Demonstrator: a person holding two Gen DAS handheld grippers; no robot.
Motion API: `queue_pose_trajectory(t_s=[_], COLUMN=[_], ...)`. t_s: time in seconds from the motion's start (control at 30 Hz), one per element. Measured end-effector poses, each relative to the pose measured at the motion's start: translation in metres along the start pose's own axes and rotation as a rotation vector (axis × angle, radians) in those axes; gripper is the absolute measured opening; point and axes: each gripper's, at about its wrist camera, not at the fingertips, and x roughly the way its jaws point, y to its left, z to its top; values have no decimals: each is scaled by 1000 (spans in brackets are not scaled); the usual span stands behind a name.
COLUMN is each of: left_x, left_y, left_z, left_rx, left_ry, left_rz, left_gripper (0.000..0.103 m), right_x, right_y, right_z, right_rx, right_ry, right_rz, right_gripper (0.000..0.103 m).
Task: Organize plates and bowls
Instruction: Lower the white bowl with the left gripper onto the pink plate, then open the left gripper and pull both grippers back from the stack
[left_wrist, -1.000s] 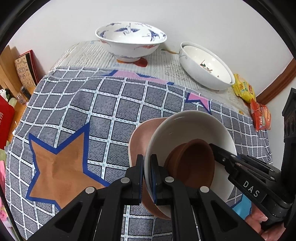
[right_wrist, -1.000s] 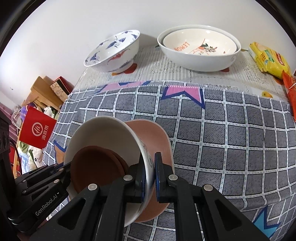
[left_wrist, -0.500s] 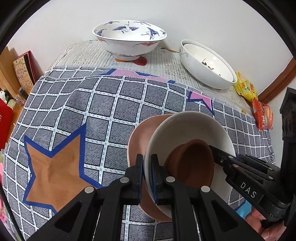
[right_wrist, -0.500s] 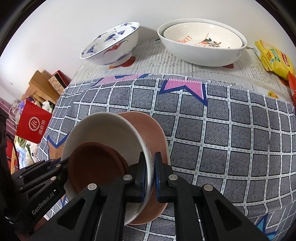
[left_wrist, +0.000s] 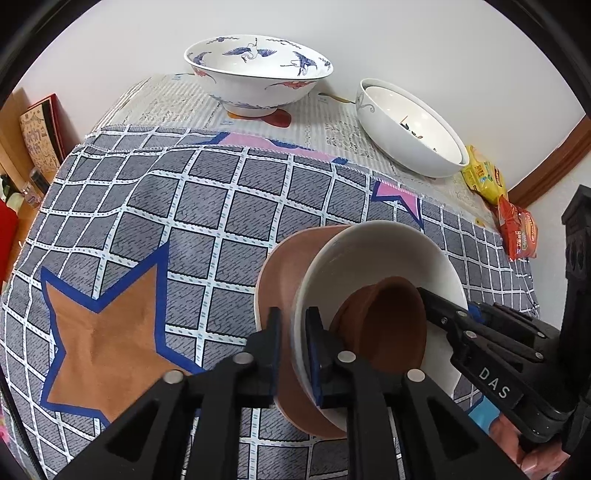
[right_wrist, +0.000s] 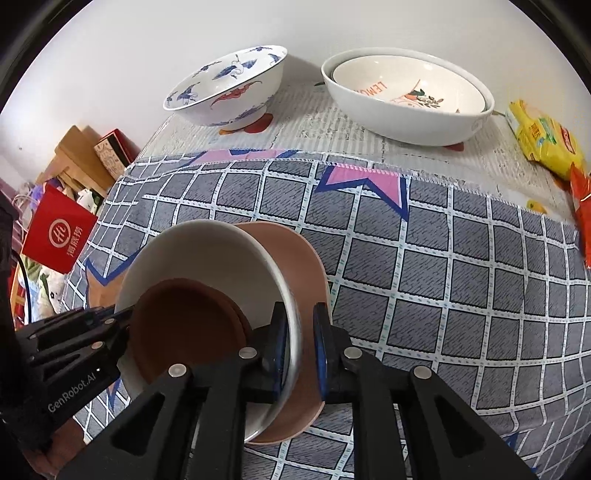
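Shift since a second ago: in both views the far bowls sit a touch lower and nearer in frame; the clamped stack holds its place between the two tools.

Left wrist view
Left tool (left_wrist: 291, 350): closed down narrow on the near rims of the pink plate (left_wrist: 284, 266) and the white bowl (left_wrist: 384, 254) nested on it, one finger outside the plate, the other inside the bowl.
Brown bowl (left_wrist: 384, 317): sits inside the white bowl, tipped toward the camera.
Right tool (left_wrist: 480, 339): comes in from the right side, its tip at the brown bowl's rim; its grip cannot be judged from here.
Stack's place: above the near right part of the checked cloth (left_wrist: 221, 206) on the bench; whether it touches the cloth, I cannot tell.
Crane bowl (left_wrist: 258, 74): upright at the far edge of the bench, left of centre.
Large white bowls (left_wrist: 410, 129): two nested, at the far right corner.
Snack packets (left_wrist: 484, 177): just beside those bowls, along the right edge.

Right wrist view
Right tool (right_wrist: 301, 350): pinched narrow on the same plate (right_wrist: 299, 258) and white bowl (right_wrist: 207, 251) rims.
Brown bowl (right_wrist: 184, 325): nested inside, low in the white bowl.
Left tool (right_wrist: 85, 339): reaches in from the left to the stack's rim.
Crane bowl (right_wrist: 229, 85): far edge, well apart from the stack.
Nested white bowls (right_wrist: 406, 99): far edge, right of the crane bowl.
Red bag (right_wrist: 55, 232): beyond the bench's left edge.
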Motion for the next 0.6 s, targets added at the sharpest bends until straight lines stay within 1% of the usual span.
queue_pose_trajectory(t_s=[0.23, 0.37, 0.6], left_x=[-6, -12, -30], left_y=[1, 0, 0], left_z=[-2, -5, -14], left_rx=[3, 5, 8], left_ry=[-1, -13, -47], left_rz=[-4, 9, 22], left_gripper=[17, 24, 28], right_x=[-10, -19, -33], right_y=[2, 3, 4], right_z=[-2, -8, -14], right_rx=[-46, -61, -46], right_ry=[-16, -33, -57], right_rz=[-13, -11, 1], right_gripper=[15, 16, 16])
